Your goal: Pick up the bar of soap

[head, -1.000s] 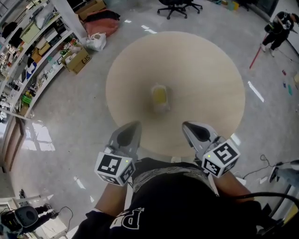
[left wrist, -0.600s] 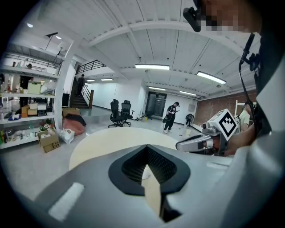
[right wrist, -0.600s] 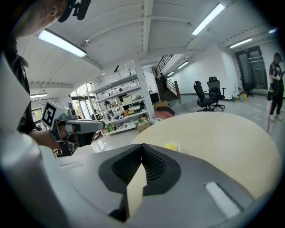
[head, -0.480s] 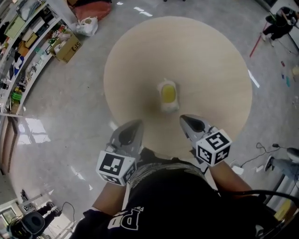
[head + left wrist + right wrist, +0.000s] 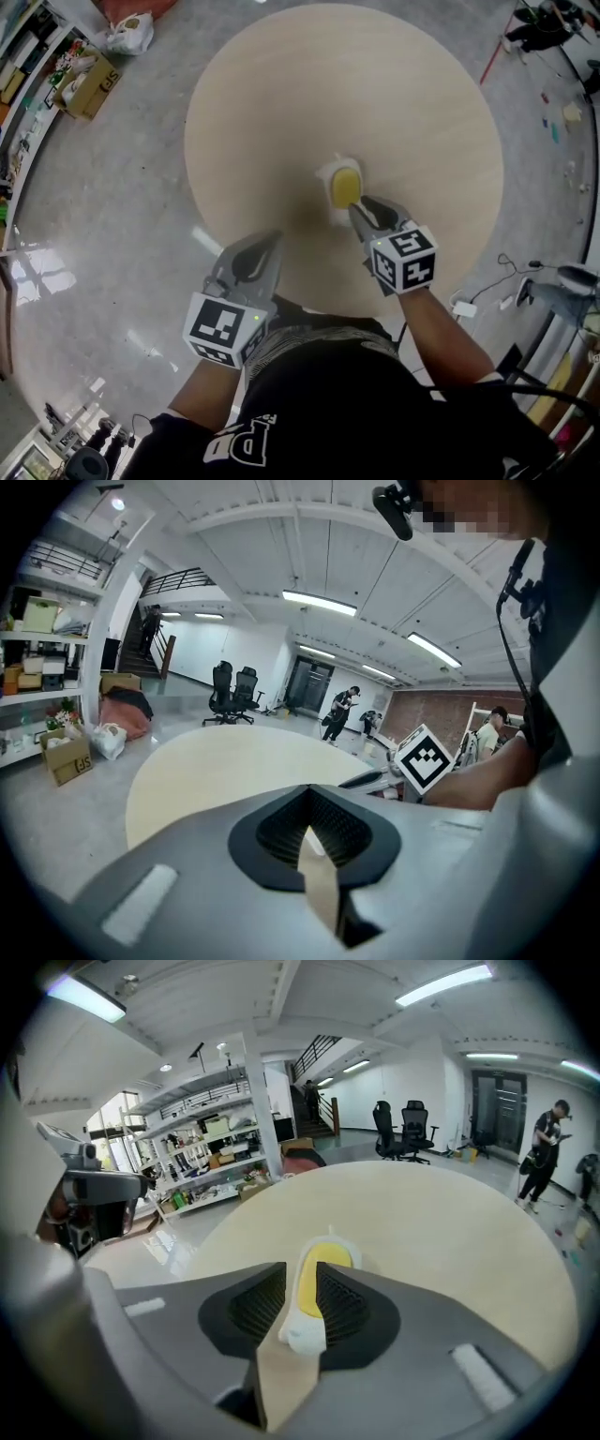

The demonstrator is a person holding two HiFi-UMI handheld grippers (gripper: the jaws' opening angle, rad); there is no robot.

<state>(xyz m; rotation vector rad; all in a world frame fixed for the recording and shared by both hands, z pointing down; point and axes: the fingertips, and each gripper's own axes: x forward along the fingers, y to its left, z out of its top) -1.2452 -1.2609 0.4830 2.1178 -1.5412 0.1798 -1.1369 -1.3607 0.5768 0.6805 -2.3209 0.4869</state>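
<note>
Bar of soap (image 5: 344, 185): on table (image 5: 281, 94), unlifted.
Right gripper (image 5: 361, 208) at its 5 o'clock, jaws just opening, slightly apart, soap ahead ungripped; left gripper (image 5: 267, 246) closed, empty. Grasp, lift outstanding.

white letters, seemingly "pr", on the black shirt (image 5: 337, 394); box (image 5: 87, 87) print unreadable

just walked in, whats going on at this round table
A person holds a two-jaw gripper in each hand over a round wooden table. The right gripper is at the yellow bar of soap, which lies in the middle of the table. Its jaws have just been opening, and the soap's near end shows in the gap between them, not yet clamped. The left gripper hangs shut and empty near the table's edge.
</note>
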